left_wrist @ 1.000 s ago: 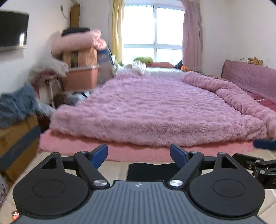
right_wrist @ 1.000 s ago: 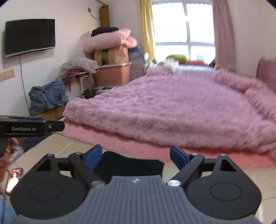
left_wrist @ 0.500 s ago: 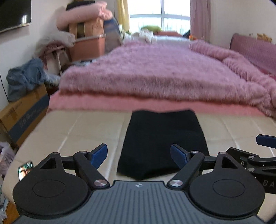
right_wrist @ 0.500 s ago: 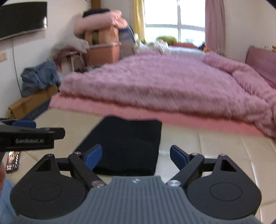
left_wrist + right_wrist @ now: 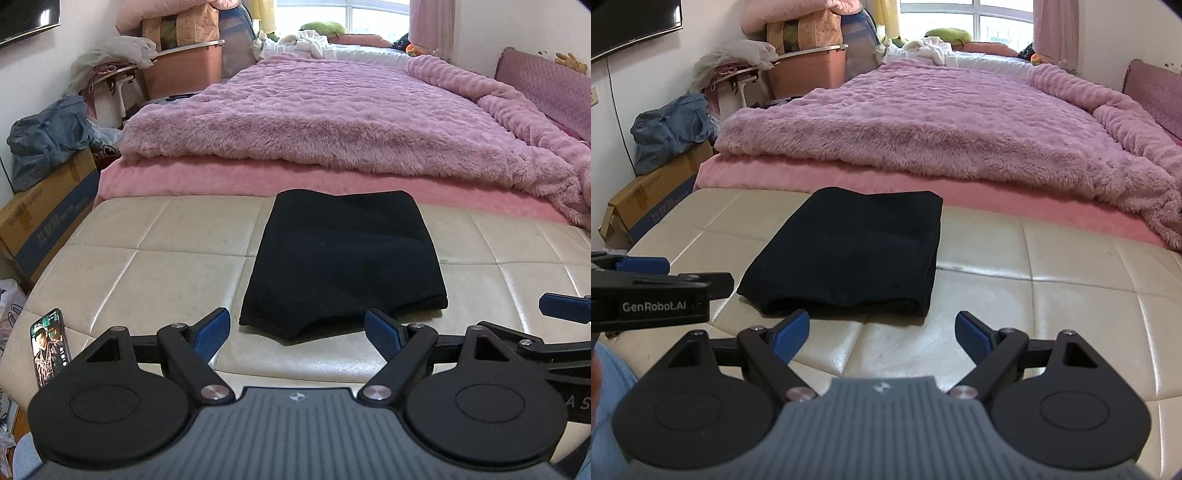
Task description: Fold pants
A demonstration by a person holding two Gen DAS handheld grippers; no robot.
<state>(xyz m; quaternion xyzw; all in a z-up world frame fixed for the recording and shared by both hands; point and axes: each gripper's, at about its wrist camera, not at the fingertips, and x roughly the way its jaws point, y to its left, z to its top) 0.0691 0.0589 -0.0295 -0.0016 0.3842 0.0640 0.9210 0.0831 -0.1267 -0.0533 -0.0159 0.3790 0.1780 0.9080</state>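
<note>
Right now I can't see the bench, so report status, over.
Left tool open, empty. Right tool open, empty. Black pants folded flat on bench. Phone at left edge, clear of pants.

Plain black folded pants on a cream, square-stitched worktop; a fluffy mauve-pink blanket over a salmon-pink sheet; blue-padded black grippers, left and right.

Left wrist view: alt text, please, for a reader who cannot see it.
Folded black pants lie flat on a cream tufted leather bench, just beyond the open, empty left gripper. A lit smartphone sits at the bench's left edge; a fluffy pink blanket covers the bed behind.
</note>
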